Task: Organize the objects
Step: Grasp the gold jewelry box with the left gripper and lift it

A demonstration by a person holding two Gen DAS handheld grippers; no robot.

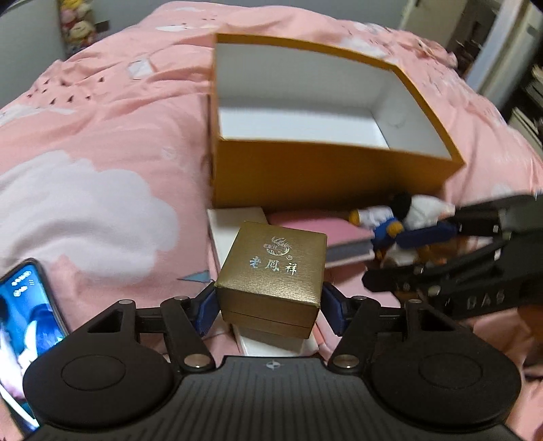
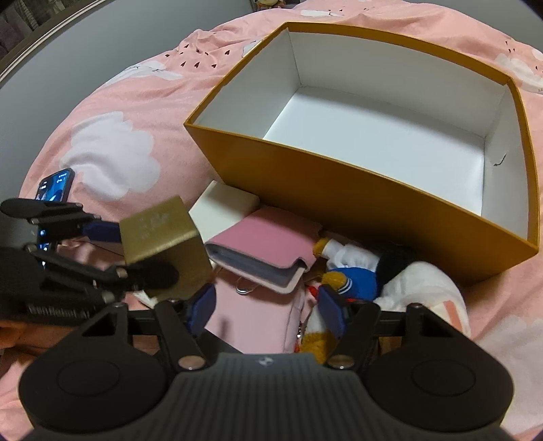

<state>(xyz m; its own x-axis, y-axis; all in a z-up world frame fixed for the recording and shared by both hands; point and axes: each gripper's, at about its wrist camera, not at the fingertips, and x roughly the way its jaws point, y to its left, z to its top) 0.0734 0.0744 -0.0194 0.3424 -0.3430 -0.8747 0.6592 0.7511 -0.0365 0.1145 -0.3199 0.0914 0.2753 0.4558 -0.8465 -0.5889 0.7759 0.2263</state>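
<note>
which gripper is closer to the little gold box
Left. The left gripper is shut on the gold box, pads on both its sides; the right gripper hangs open beside it, over the plush toy.

A bed fills most of both views, covered by a pink quilt printed with white clouds and small dark hearts. Behind it runs a plain grey wall, with a pile of soft toys stacked at the far corner. White shelving holding stacked books or papers stands along the right side, dimly lit.
</note>
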